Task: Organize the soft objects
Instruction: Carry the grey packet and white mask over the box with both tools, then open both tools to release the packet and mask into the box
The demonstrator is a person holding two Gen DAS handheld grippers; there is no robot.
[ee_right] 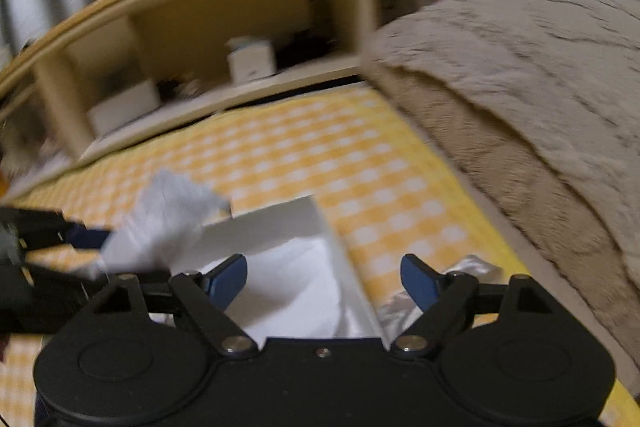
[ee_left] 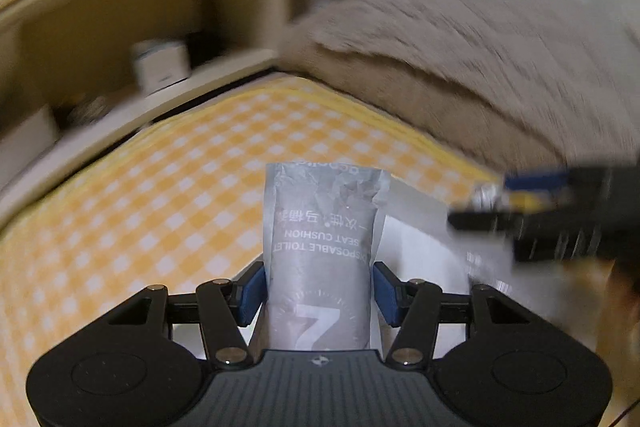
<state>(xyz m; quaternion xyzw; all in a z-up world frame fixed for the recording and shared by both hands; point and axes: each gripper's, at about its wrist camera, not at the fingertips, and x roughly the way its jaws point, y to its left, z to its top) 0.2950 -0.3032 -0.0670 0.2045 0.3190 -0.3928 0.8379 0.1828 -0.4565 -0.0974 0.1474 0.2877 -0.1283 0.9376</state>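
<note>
Above the checked bed [ee_left: 160, 187], the left tongs [ee_left: 318, 291] are clamped on the grey pack [ee_left: 320, 247], just at 9 o'clock of the white box [ee_right: 288, 267]. Right tongs [ee_right: 324, 279] gape empty over the box. Carry the pack level over the rim, then release low.

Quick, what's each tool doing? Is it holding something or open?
Left tool: closed on the grey packet.
Right tool: open, holding nothing, above the white box.
</note>
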